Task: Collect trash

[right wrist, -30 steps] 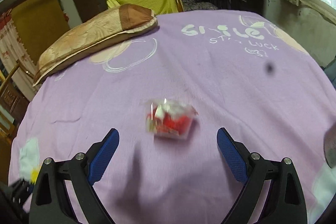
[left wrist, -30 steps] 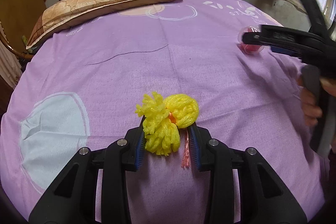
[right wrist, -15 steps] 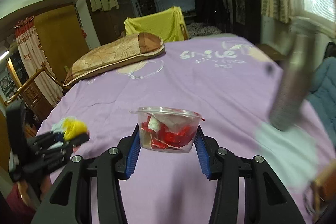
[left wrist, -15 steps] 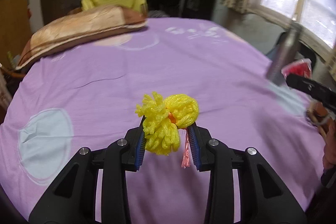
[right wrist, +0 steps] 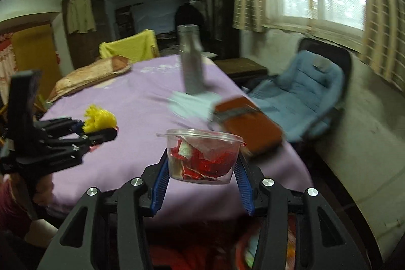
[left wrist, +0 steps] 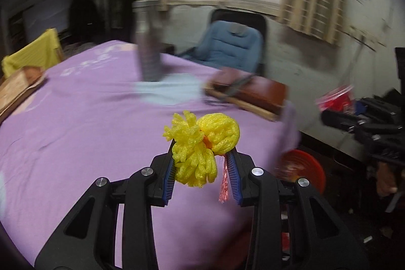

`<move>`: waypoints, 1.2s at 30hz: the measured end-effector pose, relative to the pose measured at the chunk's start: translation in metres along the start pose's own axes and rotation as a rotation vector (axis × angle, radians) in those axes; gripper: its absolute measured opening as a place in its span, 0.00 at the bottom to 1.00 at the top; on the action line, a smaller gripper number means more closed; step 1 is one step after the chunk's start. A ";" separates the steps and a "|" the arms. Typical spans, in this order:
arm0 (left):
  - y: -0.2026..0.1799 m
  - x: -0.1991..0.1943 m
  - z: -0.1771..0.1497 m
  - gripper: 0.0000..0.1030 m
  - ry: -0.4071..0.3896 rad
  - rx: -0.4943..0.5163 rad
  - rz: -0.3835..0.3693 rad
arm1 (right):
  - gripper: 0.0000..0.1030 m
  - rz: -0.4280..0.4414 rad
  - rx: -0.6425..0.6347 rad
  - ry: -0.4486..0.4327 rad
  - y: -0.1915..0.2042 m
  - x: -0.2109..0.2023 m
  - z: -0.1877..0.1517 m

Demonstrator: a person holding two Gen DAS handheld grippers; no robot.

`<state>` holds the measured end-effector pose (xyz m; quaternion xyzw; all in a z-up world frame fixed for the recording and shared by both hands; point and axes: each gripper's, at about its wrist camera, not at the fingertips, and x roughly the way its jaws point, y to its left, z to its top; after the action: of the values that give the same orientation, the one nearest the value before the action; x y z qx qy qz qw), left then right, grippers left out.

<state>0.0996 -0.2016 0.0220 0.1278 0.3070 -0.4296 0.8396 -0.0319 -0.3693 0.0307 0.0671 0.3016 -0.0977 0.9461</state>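
My left gripper (left wrist: 202, 168) is shut on a yellow foam net (left wrist: 201, 143) with a pink strip hanging from it, held above the purple bed cover (left wrist: 76, 130). My right gripper (right wrist: 202, 168) is shut on a clear plastic cup (right wrist: 202, 156) holding red and white scraps, held past the bed's edge. In the right wrist view the left gripper (right wrist: 101, 129) and the yellow foam net (right wrist: 100, 119) show at the left. In the left wrist view the right gripper (left wrist: 354, 118) and the cup (left wrist: 335, 100) show at the right. A red bin (left wrist: 302, 168) stands on the floor below the bed's edge.
A grey metal bottle (right wrist: 192, 62) stands on the bed beside a pale blue cloth (right wrist: 189, 103). A brown wallet-like case (right wrist: 249, 123) lies at the bed's corner. A blue padded chair (right wrist: 303, 92) stands under the window. A pillow (right wrist: 88, 77) lies at the far end.
Both grippers have swung right toward the bed's corner and the window. The right gripper closed on the plastic cup and lifted it off the bed. The left gripper still holds the yellow net.
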 end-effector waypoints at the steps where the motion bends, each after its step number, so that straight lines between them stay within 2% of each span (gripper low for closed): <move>1: -0.017 0.006 0.000 0.36 0.010 0.019 -0.028 | 0.47 -0.027 0.023 0.019 -0.016 -0.004 -0.014; 6: -0.099 0.052 -0.006 0.36 0.101 0.110 -0.166 | 0.47 -0.113 0.111 0.107 -0.078 -0.008 -0.068; 12: -0.167 0.127 -0.020 0.36 0.230 0.157 -0.295 | 0.47 -0.177 0.214 0.164 -0.137 0.004 -0.115; 14: -0.184 0.154 -0.025 0.39 0.280 0.168 -0.346 | 0.47 -0.194 0.242 0.166 -0.145 0.006 -0.123; 15: -0.192 0.168 -0.029 0.44 0.307 0.178 -0.356 | 0.47 -0.201 0.262 0.171 -0.153 0.007 -0.129; 16: -0.196 0.176 -0.033 0.57 0.327 0.186 -0.345 | 0.47 -0.206 0.277 0.177 -0.160 0.009 -0.134; 17: -0.198 0.182 -0.038 0.65 0.340 0.188 -0.334 | 0.47 -0.209 0.288 0.183 -0.165 0.012 -0.138; 18: -0.201 0.190 -0.042 0.68 0.354 0.185 -0.332 | 0.47 -0.210 0.301 0.190 -0.171 0.013 -0.144; 22: -0.195 0.199 -0.052 0.73 0.384 0.151 -0.315 | 0.47 -0.196 0.323 0.226 -0.184 0.029 -0.161; 27: -0.186 0.186 -0.061 0.78 0.343 0.170 -0.226 | 0.48 -0.147 0.341 0.295 -0.183 0.059 -0.174; 29: -0.185 0.176 -0.068 0.79 0.333 0.177 -0.200 | 0.59 -0.144 0.343 0.326 -0.182 0.067 -0.176; 36: -0.185 0.159 -0.077 0.85 0.315 0.184 -0.144 | 0.69 -0.155 0.253 0.327 -0.175 0.048 -0.154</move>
<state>-0.0088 -0.3776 -0.1280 0.2473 0.4027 -0.4894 0.7329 -0.1183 -0.5177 -0.1337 0.1765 0.4406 -0.1952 0.8582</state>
